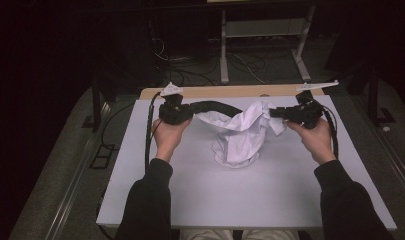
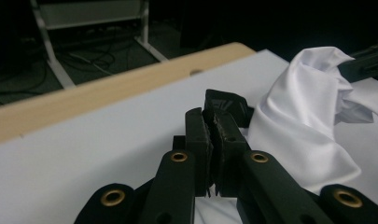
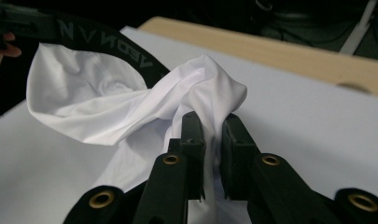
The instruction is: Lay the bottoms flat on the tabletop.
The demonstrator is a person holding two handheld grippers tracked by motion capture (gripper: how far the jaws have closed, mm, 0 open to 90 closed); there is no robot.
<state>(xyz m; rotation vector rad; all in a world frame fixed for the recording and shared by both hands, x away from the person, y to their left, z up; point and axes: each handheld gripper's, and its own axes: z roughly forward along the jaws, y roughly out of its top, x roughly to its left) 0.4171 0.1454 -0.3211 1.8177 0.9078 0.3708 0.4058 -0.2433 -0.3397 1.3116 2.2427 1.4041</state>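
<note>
Two grippers held one white garment (image 1: 242, 135): left gripper (image 2: 217, 122) clamped its black waistband (image 1: 215, 106); right gripper (image 3: 213, 128) pinched white cloth just ahead.

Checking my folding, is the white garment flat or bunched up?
Bunched: the garment hangs crumpled between both tools, its lower part heaped on the table.

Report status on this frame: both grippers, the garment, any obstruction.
Left gripper shut on black waistband. Right gripper shut on white garment, lifted between them. Table unobstructed.
</note>
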